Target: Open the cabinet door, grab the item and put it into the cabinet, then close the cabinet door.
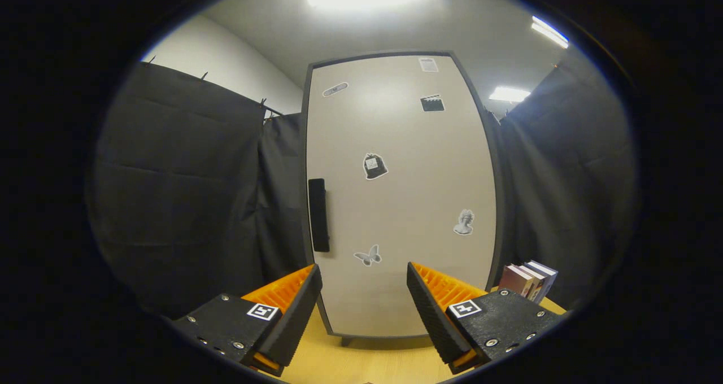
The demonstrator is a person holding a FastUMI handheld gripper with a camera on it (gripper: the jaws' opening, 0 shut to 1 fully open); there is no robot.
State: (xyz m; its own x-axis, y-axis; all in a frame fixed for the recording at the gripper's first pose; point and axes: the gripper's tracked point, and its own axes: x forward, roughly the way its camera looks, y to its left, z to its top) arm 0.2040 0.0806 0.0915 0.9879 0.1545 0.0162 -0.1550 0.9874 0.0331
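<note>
A tall beige cabinet (401,192) with a dark frame stands on the wooden table straight ahead of my fingers. Its door is closed and carries several small stickers. A black vertical handle (318,214) sits on the door's left edge, above and just beyond my left finger. My gripper (364,282) is open, its black and orange fingers (294,310) spread wide with nothing between them, a short way in front of the door's lower part. A few upright books (528,281) stand on the table to the right of the cabinet, past my right finger.
Black cloth walls close in on the left and right of the cabinet. The light wooden table (361,361) runs under my fingers up to the cabinet's feet. Ceiling lights shine overhead.
</note>
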